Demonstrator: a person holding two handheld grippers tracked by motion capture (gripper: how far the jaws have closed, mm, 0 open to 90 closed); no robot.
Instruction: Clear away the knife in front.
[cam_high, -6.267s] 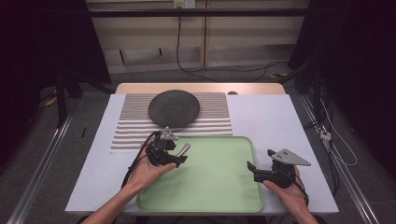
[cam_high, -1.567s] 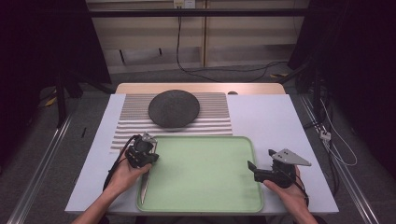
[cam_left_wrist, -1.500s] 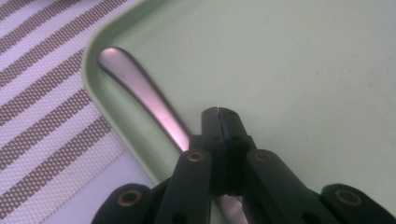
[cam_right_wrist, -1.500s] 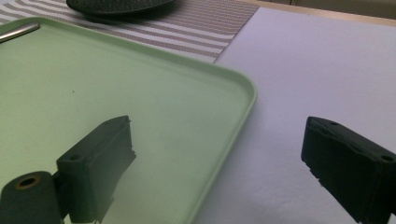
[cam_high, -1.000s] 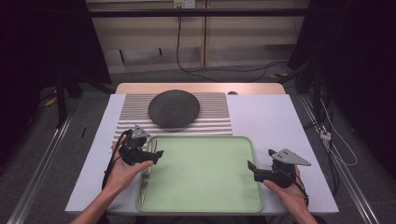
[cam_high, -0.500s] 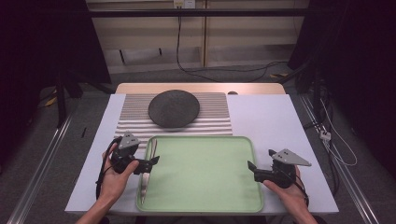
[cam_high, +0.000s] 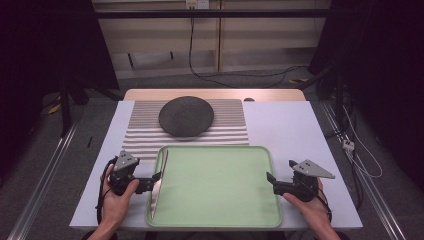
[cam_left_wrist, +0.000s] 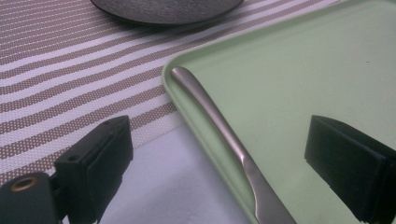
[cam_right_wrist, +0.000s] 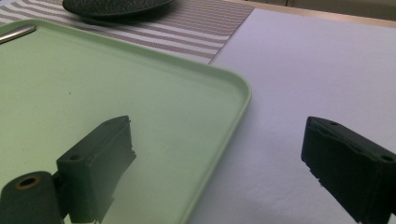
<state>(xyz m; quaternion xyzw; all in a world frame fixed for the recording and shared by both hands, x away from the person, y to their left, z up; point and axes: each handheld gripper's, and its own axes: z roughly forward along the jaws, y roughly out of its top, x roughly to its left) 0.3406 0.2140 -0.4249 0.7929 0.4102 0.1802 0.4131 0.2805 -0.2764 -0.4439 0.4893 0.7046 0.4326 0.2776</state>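
A pale green tray (cam_high: 260, 210) lies at the table's near middle. A silver knife (cam_high: 159, 182) rests lengthwise along its left inner edge, handle pointing away from me. My left gripper (cam_high: 154, 181) is open at that edge. In the left gripper view the knife (cam_left_wrist: 219, 135) runs between the jaws of the left gripper (cam_left_wrist: 217, 126) without either touching it. My right gripper (cam_high: 272, 183) is open and empty at the tray's right side. In the right gripper view the right gripper (cam_right_wrist: 217, 126) has its jaws straddling the tray's rim (cam_right_wrist: 229, 126).
A dark round plate (cam_high: 186, 115) sits on a striped placemat (cam_high: 145, 132) just beyond the tray. A white cloth (cam_high: 295, 130) covers the table, bare to the right of the mat. Cables trail on the floor behind the table.
My left gripper carried the knife from the tray's far side to its left edge, let it go there and drew back left and toward me. The right gripper has stayed still.
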